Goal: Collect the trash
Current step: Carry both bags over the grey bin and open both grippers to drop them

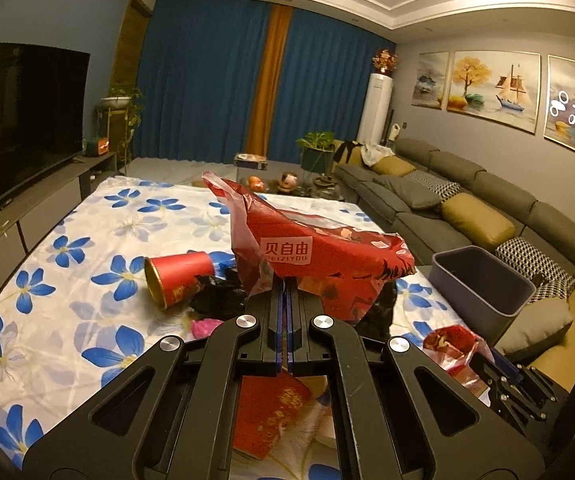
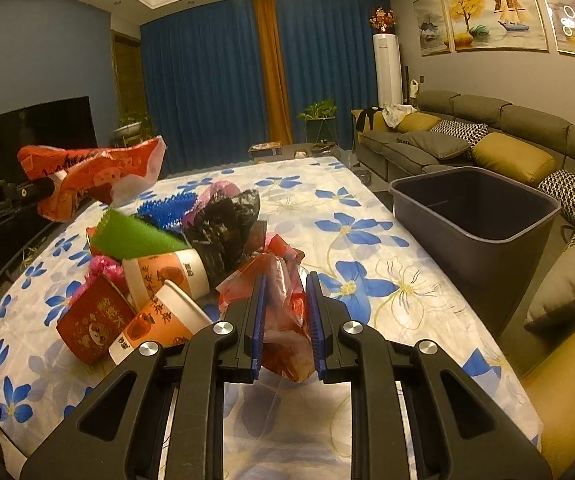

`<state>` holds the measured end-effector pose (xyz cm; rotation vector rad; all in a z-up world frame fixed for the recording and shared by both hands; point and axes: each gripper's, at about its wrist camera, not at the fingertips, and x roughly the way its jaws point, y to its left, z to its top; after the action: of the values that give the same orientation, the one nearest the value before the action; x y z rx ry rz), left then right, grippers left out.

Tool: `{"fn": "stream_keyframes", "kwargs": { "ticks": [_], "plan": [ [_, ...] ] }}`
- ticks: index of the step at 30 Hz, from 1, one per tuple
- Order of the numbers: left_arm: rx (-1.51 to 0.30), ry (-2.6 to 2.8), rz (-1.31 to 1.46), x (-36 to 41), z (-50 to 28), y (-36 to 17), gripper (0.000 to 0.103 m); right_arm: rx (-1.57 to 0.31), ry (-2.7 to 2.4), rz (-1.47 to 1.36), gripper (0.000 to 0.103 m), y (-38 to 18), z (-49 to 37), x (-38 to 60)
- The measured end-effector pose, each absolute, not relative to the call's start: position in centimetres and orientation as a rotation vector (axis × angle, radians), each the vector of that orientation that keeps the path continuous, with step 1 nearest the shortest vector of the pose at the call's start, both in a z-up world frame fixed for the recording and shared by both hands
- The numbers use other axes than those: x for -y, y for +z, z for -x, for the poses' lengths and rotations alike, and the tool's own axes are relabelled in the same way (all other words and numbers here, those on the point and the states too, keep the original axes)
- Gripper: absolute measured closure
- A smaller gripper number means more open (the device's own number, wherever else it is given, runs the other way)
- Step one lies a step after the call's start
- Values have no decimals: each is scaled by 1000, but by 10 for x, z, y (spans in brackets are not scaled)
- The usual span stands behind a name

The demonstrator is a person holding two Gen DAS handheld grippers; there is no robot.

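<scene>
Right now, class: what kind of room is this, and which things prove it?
Most likely a home living room: a long sofa with cushions, a television, and framed paintings on the wall.

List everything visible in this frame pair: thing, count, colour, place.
Red wrapper: 1, red, lifted above the table in the left gripper.
Pink bag: 1, pink-red, between the right gripper's pads.
Paper cups: 2, orange-white, in the pile.
Red tube: 1, on its side.
Black bag: 1, atop the pile.
Bin: 1, grey, table's right edge.
Tablecloth: 1, white, blue flowers.
Sofa: 1, grey, right.
Left gripper: shut on wrapper.
Right gripper: shut on bag.
</scene>
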<state>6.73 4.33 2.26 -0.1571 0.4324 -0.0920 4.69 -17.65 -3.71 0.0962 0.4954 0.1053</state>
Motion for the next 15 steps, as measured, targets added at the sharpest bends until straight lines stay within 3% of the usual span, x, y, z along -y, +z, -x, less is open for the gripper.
{"fn": "stream_keyframes", "kwargs": {
  "ticks": [15],
  "plan": [
    [-420,-211,85,34,-71,32,103,-378,30,-157,84,-3,-40,234]
  ]
}}
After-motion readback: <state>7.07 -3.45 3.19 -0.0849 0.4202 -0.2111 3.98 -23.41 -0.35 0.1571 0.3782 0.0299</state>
